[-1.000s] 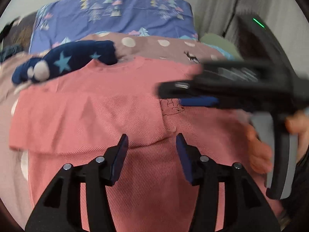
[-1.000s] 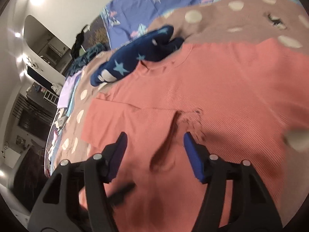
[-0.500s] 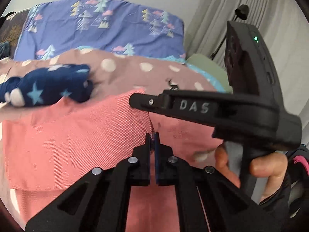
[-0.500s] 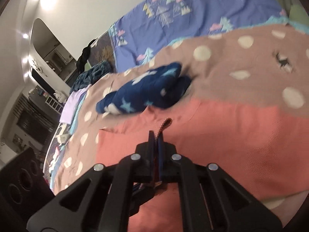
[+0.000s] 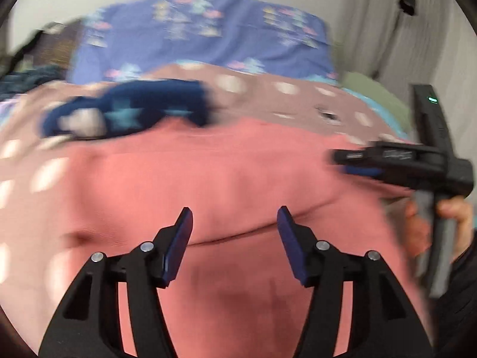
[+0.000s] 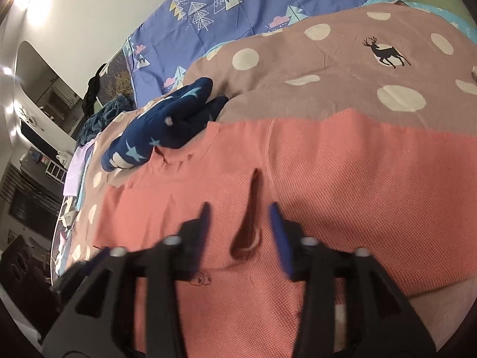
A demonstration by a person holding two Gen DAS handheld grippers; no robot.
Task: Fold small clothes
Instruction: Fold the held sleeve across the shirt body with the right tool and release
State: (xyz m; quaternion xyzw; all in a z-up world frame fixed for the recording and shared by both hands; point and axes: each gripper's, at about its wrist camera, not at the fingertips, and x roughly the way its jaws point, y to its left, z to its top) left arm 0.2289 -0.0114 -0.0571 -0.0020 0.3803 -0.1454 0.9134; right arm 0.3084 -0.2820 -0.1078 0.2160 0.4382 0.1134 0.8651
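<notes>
A salmon-pink small shirt (image 5: 232, 179) lies spread on the bed, with one layer folded over so an edge crosses it (image 5: 256, 235). It also fills the right wrist view (image 6: 342, 179), with a raised pleat between the fingers. My left gripper (image 5: 235, 223) is open and empty just above the fold edge. My right gripper (image 6: 240, 220) is open and empty over the shirt; it also shows at the right of the left wrist view (image 5: 351, 164), held by a hand.
A folded navy garment with stars (image 5: 128, 113) (image 6: 161, 131) lies beyond the shirt's collar. A brown dotted blanket (image 6: 328, 59) covers the bed, with a blue patterned sheet (image 5: 202, 35) behind. Shelves and furniture stand at the far left (image 6: 32, 155).
Both grippers were shut on the shirt half a second ago and are now open. The pink layer has been laid down over the shirt, and the right gripper has drawn away to the right.
</notes>
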